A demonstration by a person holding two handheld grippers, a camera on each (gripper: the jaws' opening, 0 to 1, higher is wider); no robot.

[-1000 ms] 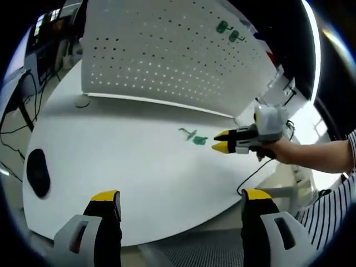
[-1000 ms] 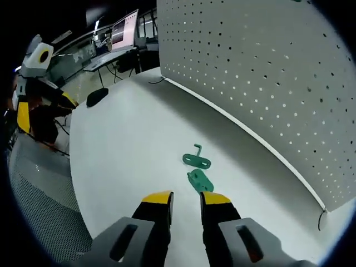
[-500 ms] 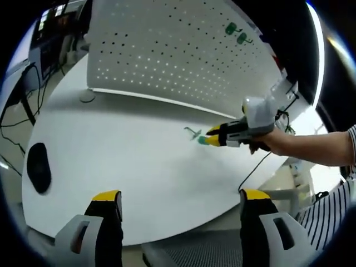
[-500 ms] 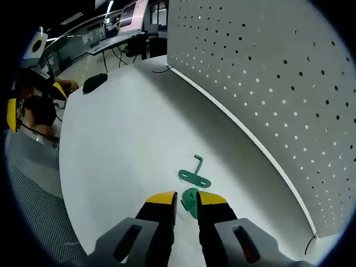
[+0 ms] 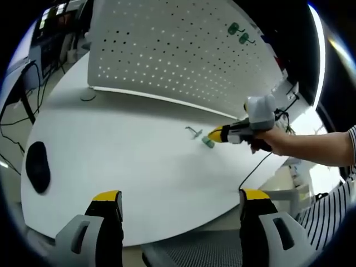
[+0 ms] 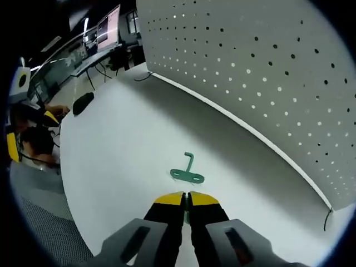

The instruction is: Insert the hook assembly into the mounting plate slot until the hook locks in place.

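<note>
A green hook piece (image 6: 187, 175) lies flat on the white table (image 6: 122, 167), just ahead of my right gripper (image 6: 187, 196). That gripper's jaws are shut, pinching a small green plate (image 5: 208, 143) that hangs from its tips a little above the table. In the left gripper view the right gripper (image 5: 215, 136) comes in from the right, held by a person's hand, with the hook piece (image 5: 193, 132) just to its left. My left gripper (image 5: 181, 196) stands open near the table's front edge, with nothing between its jaws.
A white pegboard (image 5: 178, 55) stands along the back of the table, with two green hooks (image 5: 238, 32) hung near its top right. A black mouse (image 5: 38, 169) lies at the table's left. A black cable (image 5: 251, 173) runs off the right edge. Desks with monitors (image 6: 108, 25) stand beyond.
My right gripper moved forward onto the green plate, shut on it and lifted it. The hook piece stayed on the table. The left gripper has stayed open.
</note>
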